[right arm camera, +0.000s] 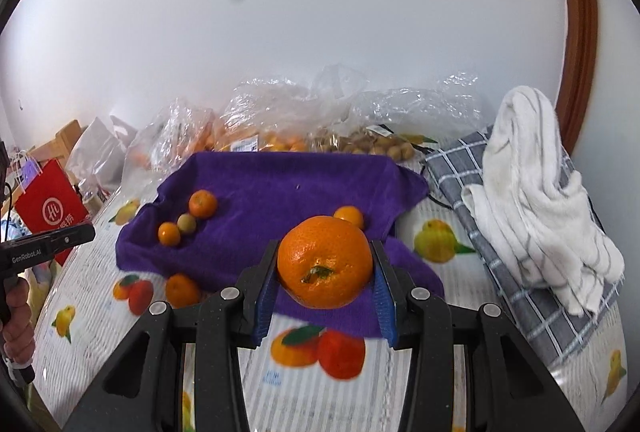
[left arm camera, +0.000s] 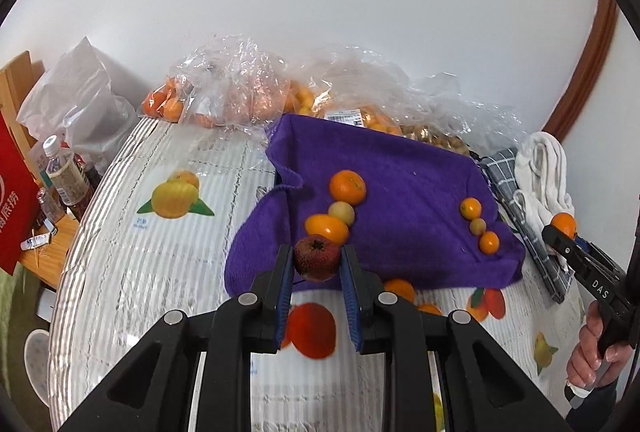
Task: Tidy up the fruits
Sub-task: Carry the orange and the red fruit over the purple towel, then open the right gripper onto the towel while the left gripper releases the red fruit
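Note:
My left gripper point(left arm camera: 316, 260) is shut on a small dark red fruit point(left arm camera: 317, 258), held just above the near edge of the purple towel point(left arm camera: 400, 168). Beyond it lies a row: an orange kumquat point(left arm camera: 326, 228), a pale round fruit point(left arm camera: 341, 213) and a mandarin point(left arm camera: 347, 186). A second row of three small fruits point(left arm camera: 478, 226) lies to the right. My right gripper point(right arm camera: 325, 264) is shut on a large mandarin point(right arm camera: 325, 261) above the towel's point(right arm camera: 280, 184) near right part. It also shows in the left wrist view point(left arm camera: 563, 226).
Clear plastic bags of fruit point(left arm camera: 236, 88) line the back by the wall. A checked grey cloth point(right arm camera: 532, 296) with a white towel point(right arm camera: 536, 184) lies right. A loose mandarin point(right arm camera: 182, 289) sits off the purple towel's front. Bottles point(left arm camera: 64, 176) and a red bag point(right arm camera: 52, 208) stand left.

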Demonstrator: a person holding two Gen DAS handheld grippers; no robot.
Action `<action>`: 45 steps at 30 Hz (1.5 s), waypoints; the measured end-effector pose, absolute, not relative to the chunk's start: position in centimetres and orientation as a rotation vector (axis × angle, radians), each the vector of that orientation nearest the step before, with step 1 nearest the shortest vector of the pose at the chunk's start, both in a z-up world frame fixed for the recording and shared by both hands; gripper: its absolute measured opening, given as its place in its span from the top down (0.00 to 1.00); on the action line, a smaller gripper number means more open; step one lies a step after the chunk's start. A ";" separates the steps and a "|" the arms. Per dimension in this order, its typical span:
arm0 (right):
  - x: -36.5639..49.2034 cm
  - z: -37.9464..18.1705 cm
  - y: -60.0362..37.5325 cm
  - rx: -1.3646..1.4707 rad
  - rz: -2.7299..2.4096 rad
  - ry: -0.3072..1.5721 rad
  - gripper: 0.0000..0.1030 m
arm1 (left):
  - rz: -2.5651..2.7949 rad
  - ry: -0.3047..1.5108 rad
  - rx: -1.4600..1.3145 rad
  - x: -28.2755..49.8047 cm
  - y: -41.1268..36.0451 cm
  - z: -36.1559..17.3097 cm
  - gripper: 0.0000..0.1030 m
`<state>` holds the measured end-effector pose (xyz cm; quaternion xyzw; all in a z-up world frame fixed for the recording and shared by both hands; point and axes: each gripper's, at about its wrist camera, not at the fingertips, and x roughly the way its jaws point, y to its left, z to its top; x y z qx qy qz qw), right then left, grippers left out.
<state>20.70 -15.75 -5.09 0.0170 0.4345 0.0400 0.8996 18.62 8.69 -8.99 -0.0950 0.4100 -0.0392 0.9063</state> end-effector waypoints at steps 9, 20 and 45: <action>25.6 -10.6 -14.4 0.047 0.140 0.987 0.59 | -0.079 0.905 -0.216 22.2 9.2 -11.1 0.78; 28.1 -15.3 -13.2 -0.004 0.144 1.084 0.59 | -0.038 1.016 -0.186 26.2 7.9 -14.2 0.78; 23.6 -10.6 -12.4 -0.041 0.109 1.028 0.44 | -0.108 0.993 -0.248 24.8 8.4 -13.2 0.47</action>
